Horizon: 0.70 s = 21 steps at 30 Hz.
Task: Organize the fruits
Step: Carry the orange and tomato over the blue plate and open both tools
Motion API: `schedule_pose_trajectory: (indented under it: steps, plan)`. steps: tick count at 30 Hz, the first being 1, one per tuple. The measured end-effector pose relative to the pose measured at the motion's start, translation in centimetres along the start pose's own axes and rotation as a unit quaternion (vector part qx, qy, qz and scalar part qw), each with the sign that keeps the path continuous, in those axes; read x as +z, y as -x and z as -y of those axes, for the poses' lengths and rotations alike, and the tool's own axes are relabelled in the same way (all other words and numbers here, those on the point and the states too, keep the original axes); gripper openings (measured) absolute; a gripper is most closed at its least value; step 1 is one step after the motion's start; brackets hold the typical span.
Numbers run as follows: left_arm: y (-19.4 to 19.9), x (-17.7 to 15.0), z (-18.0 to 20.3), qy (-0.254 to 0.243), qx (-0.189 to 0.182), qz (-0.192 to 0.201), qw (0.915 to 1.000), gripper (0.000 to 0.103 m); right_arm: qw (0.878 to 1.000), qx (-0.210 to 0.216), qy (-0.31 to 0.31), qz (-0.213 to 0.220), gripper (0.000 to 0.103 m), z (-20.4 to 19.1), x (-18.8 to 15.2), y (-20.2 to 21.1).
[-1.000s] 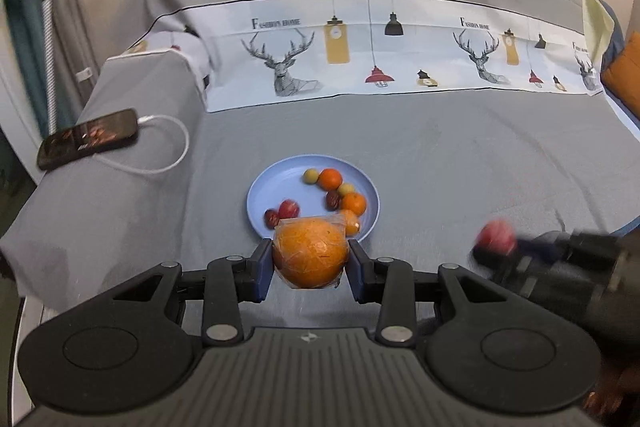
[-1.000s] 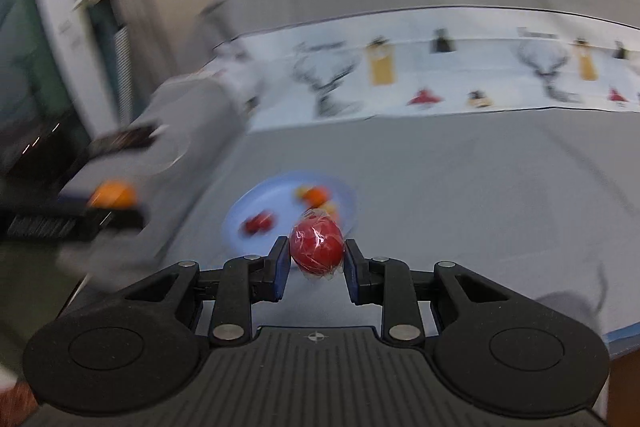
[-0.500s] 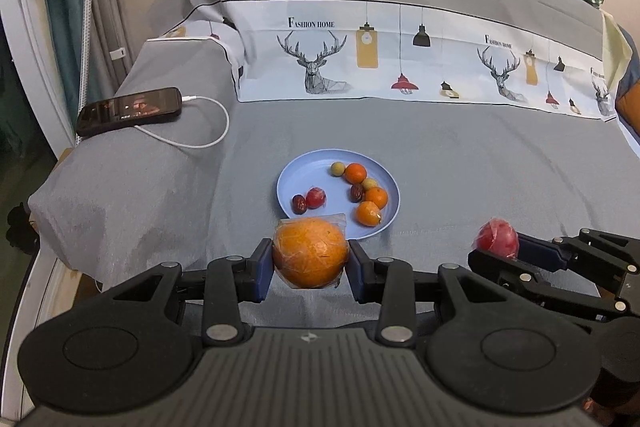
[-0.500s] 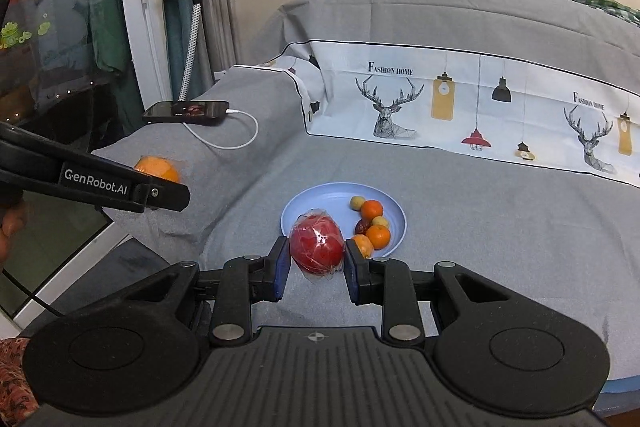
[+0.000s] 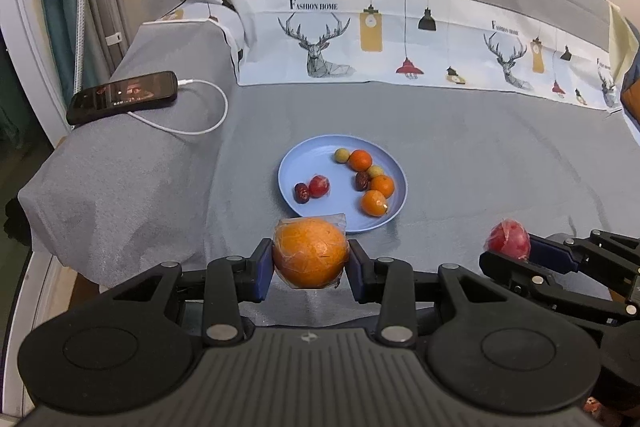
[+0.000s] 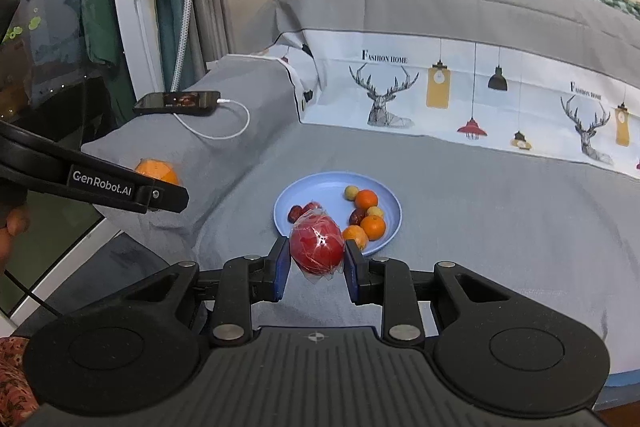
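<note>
I see a plastic-wrapped round orange (image 5: 310, 253) pinched off the bed at 6 o'clock, a wrapped red apple (image 6: 317, 247) likewise; the round blue plate (image 5: 296, 157) holds small fruits.

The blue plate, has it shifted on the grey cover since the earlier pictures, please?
No. The blue plate lies in the same spot below the deer print, right of the phone; only the cameras' viewpoints changed.

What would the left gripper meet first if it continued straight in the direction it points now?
Probably the blue plate: its near rim lies just beyond the wrapped orange that the left gripper holds. Depth is unclear, so it could meet the grey sheet first.
</note>
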<state>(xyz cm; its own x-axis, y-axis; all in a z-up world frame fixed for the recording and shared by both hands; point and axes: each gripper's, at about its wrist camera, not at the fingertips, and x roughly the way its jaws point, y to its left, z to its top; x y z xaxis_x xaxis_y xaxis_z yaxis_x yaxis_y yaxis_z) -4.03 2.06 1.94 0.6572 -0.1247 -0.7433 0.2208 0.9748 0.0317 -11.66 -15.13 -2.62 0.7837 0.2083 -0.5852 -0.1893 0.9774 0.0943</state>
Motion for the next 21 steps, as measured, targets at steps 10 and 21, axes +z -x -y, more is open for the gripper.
schedule_pose_trajectory:
  steps: [10,21]
  plan:
    - [-2.8,0.9,-0.5,-0.001,0.003,-0.024,0.9997,0.042,0.999,0.005,-0.001,-0.032,0.03,0.5,0.2,-2.4]
    - [-8.2,4.2,-1.0,-0.002,-0.01,-0.058,0.9983,0.042,0.997,-0.003,-0.026,-0.071,0.03,2.0,1.2,-7.6]
